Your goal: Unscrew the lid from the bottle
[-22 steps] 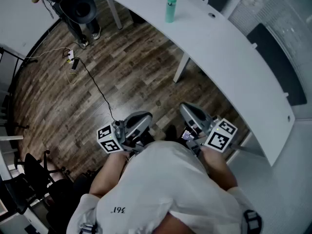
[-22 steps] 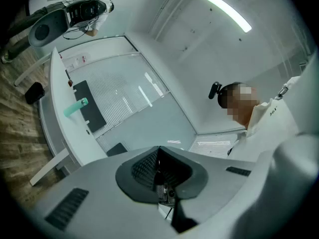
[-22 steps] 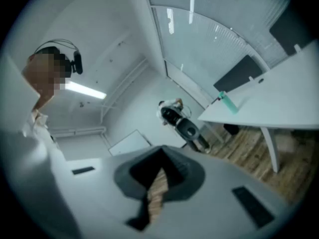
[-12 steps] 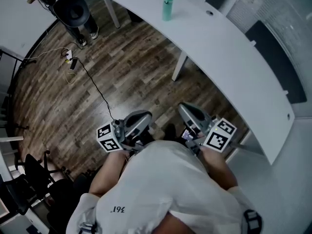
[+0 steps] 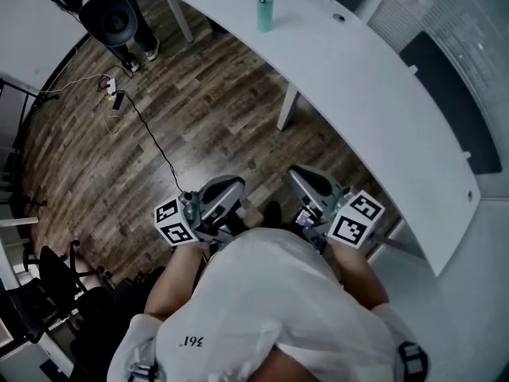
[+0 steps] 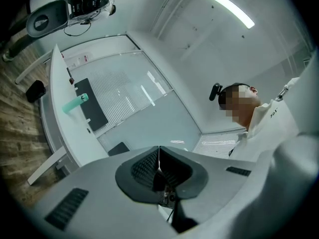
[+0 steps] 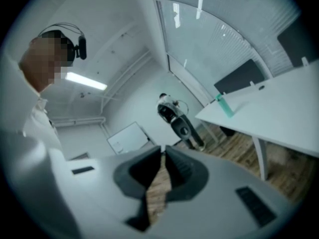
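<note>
A teal bottle (image 5: 264, 9) with a darker lid stands upright on the long white table (image 5: 374, 86), far ahead of me. It also shows small in the left gripper view as the bottle (image 6: 75, 103) and in the right gripper view as the bottle (image 7: 225, 105). Both grippers are held close to my chest, well away from the table. My left gripper (image 5: 231, 189) is shut with nothing between its jaws. My right gripper (image 5: 301, 180) is shut and empty too.
Wooden floor lies between me and the table. A table leg (image 5: 288, 111) stands ahead. A black cable (image 5: 155, 146) and a power strip (image 5: 113, 92) lie on the floor at left. Another person (image 5: 119, 14) stands at the far left. Black chairs (image 5: 48, 293) sit behind at left.
The bottle and table have slid up and left in the head view as I shifted. Both grippers stay shut near my chest.
</note>
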